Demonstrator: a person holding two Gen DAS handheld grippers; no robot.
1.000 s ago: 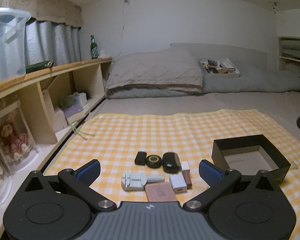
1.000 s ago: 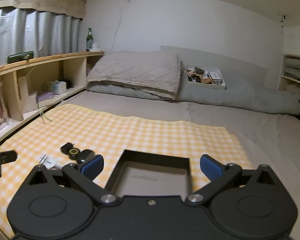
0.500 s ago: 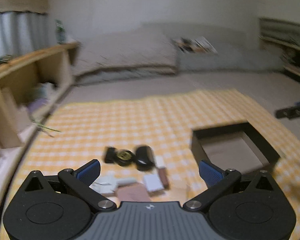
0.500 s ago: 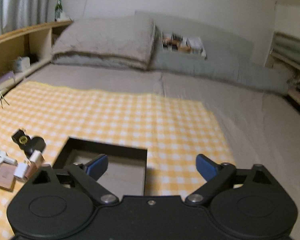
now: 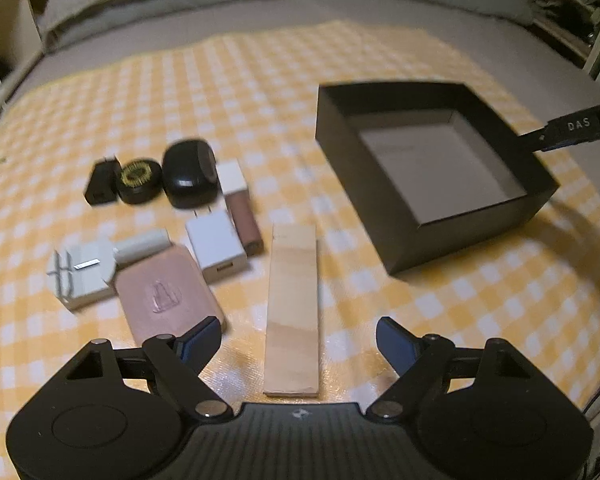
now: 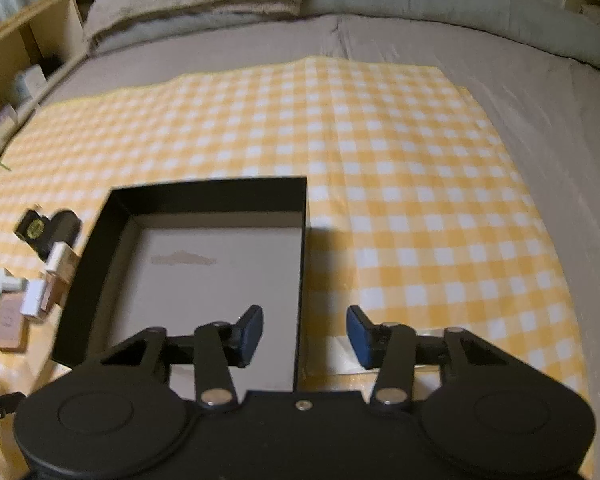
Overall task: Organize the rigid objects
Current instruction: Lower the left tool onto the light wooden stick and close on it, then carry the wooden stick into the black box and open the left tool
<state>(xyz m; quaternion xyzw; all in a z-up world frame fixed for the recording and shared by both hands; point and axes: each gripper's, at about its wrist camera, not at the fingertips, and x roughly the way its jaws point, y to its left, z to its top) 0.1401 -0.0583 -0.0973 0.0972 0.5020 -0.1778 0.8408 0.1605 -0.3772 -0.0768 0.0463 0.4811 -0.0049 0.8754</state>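
Left of the black box [image 5: 404,236]: wooden slat [image 5: 294,312], small items cluster [image 5: 172,236] | left hand-held gripper [image 5: 299,340] wide, closing, over slat, empty | right hand-held gripper [image 6: 305,332] half-open, closing, straddling box's wall, untouched.

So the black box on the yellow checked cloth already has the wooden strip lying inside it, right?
Not quite. The black box on the yellow checked cloth is empty. The wooden strip lies flat on the cloth beside the box, as the left wrist view shows.

Grey bed [image 6: 540,128], wooden shelf [image 6: 28,40]
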